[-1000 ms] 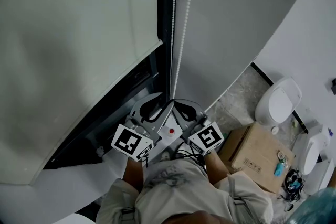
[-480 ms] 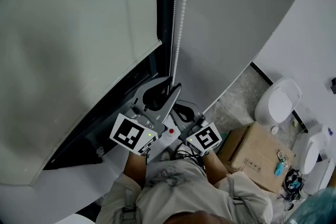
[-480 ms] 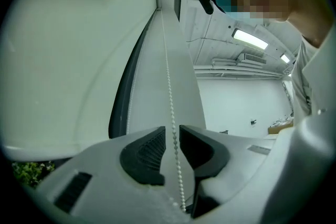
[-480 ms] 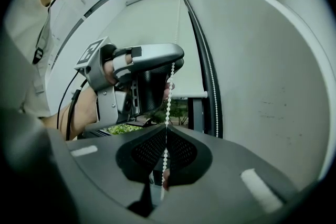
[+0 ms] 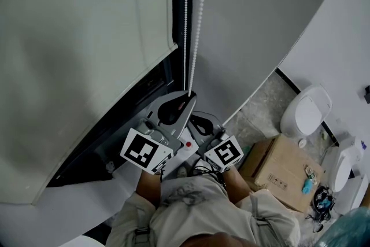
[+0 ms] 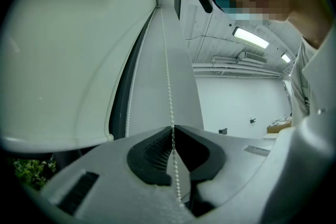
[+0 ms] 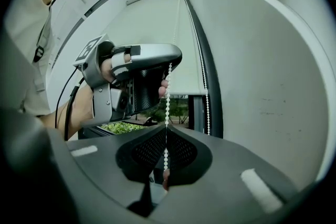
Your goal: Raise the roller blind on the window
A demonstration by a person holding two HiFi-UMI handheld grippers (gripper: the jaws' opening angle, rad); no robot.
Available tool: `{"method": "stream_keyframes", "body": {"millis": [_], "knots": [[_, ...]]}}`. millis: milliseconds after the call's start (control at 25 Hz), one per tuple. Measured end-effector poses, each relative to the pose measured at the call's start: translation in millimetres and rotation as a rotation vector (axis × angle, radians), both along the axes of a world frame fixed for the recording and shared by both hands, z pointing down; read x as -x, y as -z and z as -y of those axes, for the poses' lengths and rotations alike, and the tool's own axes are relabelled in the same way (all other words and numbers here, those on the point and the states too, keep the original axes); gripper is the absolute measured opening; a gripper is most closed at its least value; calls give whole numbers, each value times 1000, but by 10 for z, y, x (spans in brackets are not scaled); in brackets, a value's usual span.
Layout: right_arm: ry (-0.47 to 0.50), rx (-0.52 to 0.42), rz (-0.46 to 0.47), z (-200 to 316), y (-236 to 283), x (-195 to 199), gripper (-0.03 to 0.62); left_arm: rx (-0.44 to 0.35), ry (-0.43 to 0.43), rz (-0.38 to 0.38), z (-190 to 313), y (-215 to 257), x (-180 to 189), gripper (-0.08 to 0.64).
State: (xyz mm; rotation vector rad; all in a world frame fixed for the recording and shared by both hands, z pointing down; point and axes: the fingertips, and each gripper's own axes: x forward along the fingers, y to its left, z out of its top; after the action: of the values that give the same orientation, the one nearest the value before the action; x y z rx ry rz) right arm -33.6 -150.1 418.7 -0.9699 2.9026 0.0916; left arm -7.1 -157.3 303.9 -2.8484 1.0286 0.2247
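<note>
Raising a roller blind [image 5: 87, 37] by its bead chain [image 5: 186, 20]. The blind is pale, soft fabric hanging left of the chain, its hem already clear of the lower glass. It is best left untouched, and the chain is the proper place to take hold. The chain is judged light, thin and limp. It carries load only along its own line, and its beads give ridged pads purchase, though a loose pinch would probably let them click through. It hangs as two strands, and both tools grip the same one. The left tool [image 6: 172, 127], higher on the chain, has just been closing its jaws, and they now meet on that strand. The right tool [image 7: 167, 129], just below it, is pressed together on the same strand. The free strand [image 7: 207, 86] hangs just beside the gripped strand. Either side of the chain stand the black window frame [image 5: 178, 8] and the grey wall [image 5: 260, 8], so sideways room is narrow. Downward, toward the person's body, the way is open. A cardboard box [image 5: 283, 173] sits on the floor, well apart from the chain.
</note>
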Motion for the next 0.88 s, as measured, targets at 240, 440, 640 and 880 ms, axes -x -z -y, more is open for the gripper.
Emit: {"method": "stream_keyframes", "body": {"millis": [240,440,640,880], "knots": [[-9,37,-32,19,-160,-3,12,36,1,9,41,-164,2,23],[-11,51,-40,-24,-294,-21,12,61,0,8,9,-293,-3,21],[-11,42,-56,-46,-388,-28,12,84,2,5,-10,-401,-6,21],[-17,105,-78,-76,-605,-47,12,131,5,8,-17,-607,-14,23]]}}
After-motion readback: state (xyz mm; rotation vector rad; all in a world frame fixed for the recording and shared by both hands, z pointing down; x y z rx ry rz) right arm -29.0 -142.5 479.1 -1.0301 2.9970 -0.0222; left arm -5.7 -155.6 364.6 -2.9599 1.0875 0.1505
